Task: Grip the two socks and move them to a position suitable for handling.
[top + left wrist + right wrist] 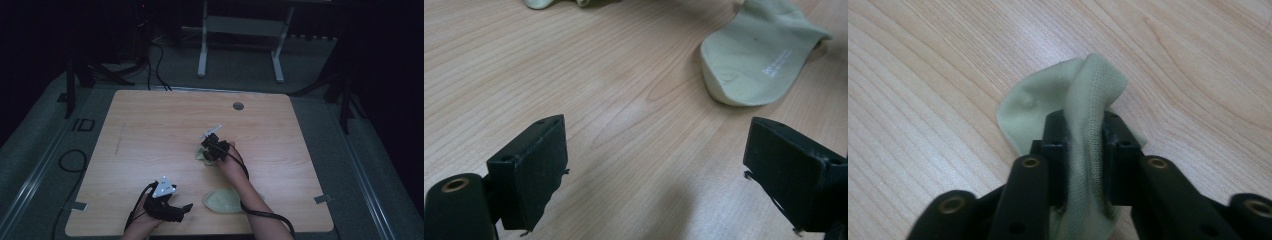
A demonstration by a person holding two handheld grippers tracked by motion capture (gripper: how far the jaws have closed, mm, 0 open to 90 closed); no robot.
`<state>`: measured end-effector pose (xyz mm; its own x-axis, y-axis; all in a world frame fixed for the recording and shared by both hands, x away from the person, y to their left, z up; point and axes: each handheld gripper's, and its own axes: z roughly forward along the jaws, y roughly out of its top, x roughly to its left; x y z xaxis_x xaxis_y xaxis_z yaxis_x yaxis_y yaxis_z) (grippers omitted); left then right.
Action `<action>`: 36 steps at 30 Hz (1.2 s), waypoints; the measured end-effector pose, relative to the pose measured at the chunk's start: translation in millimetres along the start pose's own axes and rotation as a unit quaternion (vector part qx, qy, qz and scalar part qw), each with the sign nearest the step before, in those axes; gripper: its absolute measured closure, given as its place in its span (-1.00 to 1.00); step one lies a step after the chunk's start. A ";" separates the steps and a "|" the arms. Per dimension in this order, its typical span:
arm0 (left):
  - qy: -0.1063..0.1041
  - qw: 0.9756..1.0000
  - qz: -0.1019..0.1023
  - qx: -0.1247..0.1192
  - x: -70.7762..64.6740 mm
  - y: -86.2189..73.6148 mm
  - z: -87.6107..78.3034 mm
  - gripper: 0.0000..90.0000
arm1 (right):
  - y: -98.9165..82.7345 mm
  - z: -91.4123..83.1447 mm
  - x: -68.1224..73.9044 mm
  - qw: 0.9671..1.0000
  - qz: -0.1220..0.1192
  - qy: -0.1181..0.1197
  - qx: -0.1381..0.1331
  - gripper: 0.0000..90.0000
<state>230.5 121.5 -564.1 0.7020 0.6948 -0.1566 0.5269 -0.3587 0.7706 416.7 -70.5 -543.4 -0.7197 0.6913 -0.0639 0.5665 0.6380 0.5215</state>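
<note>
Two pale green socks are on the wooden table [150, 125]. One sock [201, 155] [1048, 105] sits near the table's middle, bunched up, with my right gripper [211, 149] [1087, 145] shut on a fold of its knit cuff. The other sock [225, 201] [764, 55] lies flat near the front edge, partly under the right forearm. My left gripper [180, 210] [656, 175] rests low at the front left, jaws wide open and empty, pointing toward the flat sock, which lies ahead of it and to the right.
A round cable hole [238, 106] sits near the table's far edge. Black cables trail from both grippers over the front edge. A white frame [240, 40] stands on the floor beyond the table. The left and far parts of the tabletop are bare wood.
</note>
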 end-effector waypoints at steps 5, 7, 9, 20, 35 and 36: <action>-0.002 1.000 0.003 0.004 -0.4 -0.6 1.7 -0.76 | -1.0 -9.6 -3.6 1.000 0.007 0.002 0.009 0.72; -0.003 1.000 0.002 0.005 -0.6 -0.8 2.6 -0.75 | -3.0 -19.4 -6.7 1.000 0.011 0.001 0.001 0.72; 0.000 1.000 0.004 0.009 -0.7 -0.9 3.2 -0.75 | -4.9 -30.6 -9.6 1.000 0.007 -0.005 -0.004 0.72; 0.001 1.000 0.001 0.011 -3.2 -0.2 5.6 -0.73 | -37.0 -81.7 -25.3 0.999 0.033 -0.018 -0.033 0.72; -0.013 1.000 0.007 0.018 -8.7 2.2 9.1 -0.68 | -66.5 -68.6 -6.0 0.999 0.026 -0.016 -0.033 0.69; -0.014 1.000 0.010 0.019 -9.0 2.6 9.1 -0.68 | -67.5 -65.6 -5.8 0.999 0.026 -0.014 -0.031 0.69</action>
<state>230.0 108.7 -566.4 0.7246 0.6706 -0.1592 0.5309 -0.3957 0.7494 356.3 -139.8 -522.4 -0.6781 0.7327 -0.0587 0.5760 0.5793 0.5767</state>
